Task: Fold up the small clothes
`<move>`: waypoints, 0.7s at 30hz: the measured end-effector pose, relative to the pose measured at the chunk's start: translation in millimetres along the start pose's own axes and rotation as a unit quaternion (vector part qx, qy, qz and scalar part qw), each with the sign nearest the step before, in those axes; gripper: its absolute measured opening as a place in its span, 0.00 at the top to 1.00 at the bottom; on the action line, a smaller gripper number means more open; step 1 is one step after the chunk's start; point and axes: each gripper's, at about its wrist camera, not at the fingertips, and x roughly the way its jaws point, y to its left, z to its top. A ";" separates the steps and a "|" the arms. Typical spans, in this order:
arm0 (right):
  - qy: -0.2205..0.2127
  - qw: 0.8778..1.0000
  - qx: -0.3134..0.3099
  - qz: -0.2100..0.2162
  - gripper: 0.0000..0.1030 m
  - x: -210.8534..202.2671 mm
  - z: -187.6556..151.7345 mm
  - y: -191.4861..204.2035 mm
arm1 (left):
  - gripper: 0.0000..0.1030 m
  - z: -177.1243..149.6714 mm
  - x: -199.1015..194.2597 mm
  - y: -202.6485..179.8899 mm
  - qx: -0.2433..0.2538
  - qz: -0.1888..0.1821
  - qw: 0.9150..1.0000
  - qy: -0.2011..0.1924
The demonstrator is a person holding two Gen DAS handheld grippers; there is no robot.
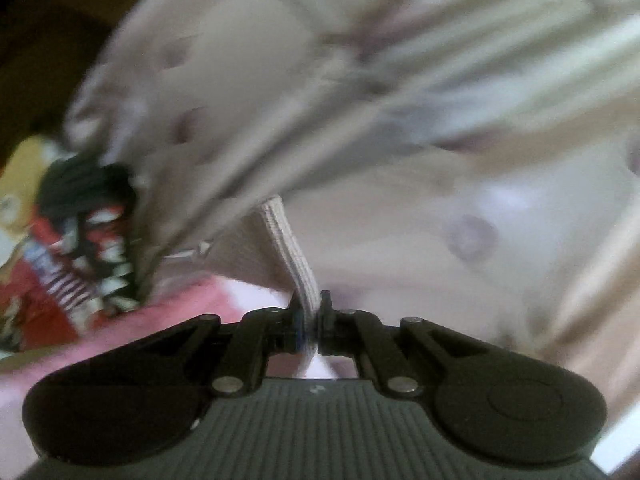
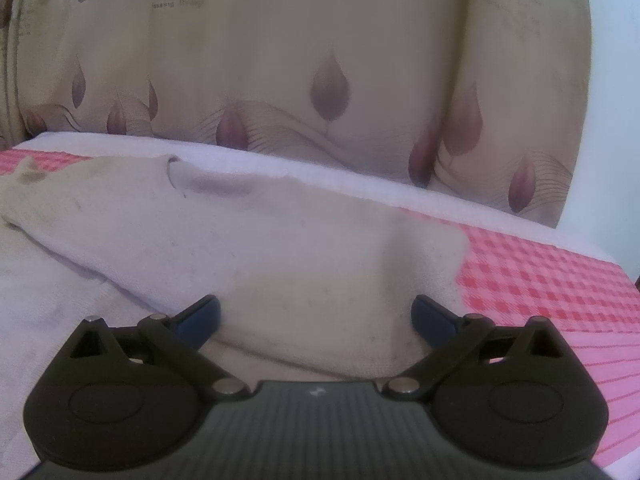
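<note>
The pale garment (image 2: 248, 232) lies spread across the pink checked cloth (image 2: 540, 272) on what I take for a bed, its neck opening toward the leaf-print curtain (image 2: 328, 80) — flat enough, I judge, to be folded where it lies. I have my left claw (image 1: 310, 320) clamped on a ribbed hem (image 1: 288, 248) of pale fabric, a thin edge pinched between closed tips so the cloth can be drawn up and over; the blur there makes it hard to say whether this is the same garment. My right claw (image 2: 316, 316) stands wide apart with the near edge between its fingers, gripping nothing — probably waiting to pin or take that corner. A heap of patterned clothes (image 1: 76, 248) sits off to the left side.
</note>
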 end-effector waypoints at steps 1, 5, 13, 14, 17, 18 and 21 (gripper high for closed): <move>-0.002 1.000 0.002 0.003 0.00 -0.5 -0.3 -0.6 | 0.96 -6.8 -1.3 -23.7 0.017 -0.013 1.000 0.000; -0.011 1.000 0.006 0.018 0.00 -3.1 -1.3 -1.3 | 0.96 -44.3 -1.9 -107.1 0.070 -0.066 0.995 0.013; -0.075 0.992 0.080 0.069 0.00 -21.0 -6.4 -27.5 | 0.96 -171.7 36.6 -237.3 0.122 -0.164 0.970 0.129; -0.088 0.989 0.096 0.074 0.00 -24.7 -8.2 -32.7 | 0.96 -190.9 43.8 -247.9 0.131 -0.169 0.966 0.143; -0.115 0.980 0.138 0.088 0.00 -31.5 -13.0 -47.0 | 0.96 -252.6 68.8 -271.6 0.153 -0.173 0.955 0.185; -0.118 0.978 0.146 0.092 0.00 -32.2 -13.3 -49.8 | 0.96 -272.9 78.7 -275.4 0.154 -0.172 0.952 0.200; -0.121 0.976 0.153 0.098 0.00 -32.5 -13.3 -52.7 | 0.96 -332.4 104.3 -283.6 0.175 -0.166 0.942 0.234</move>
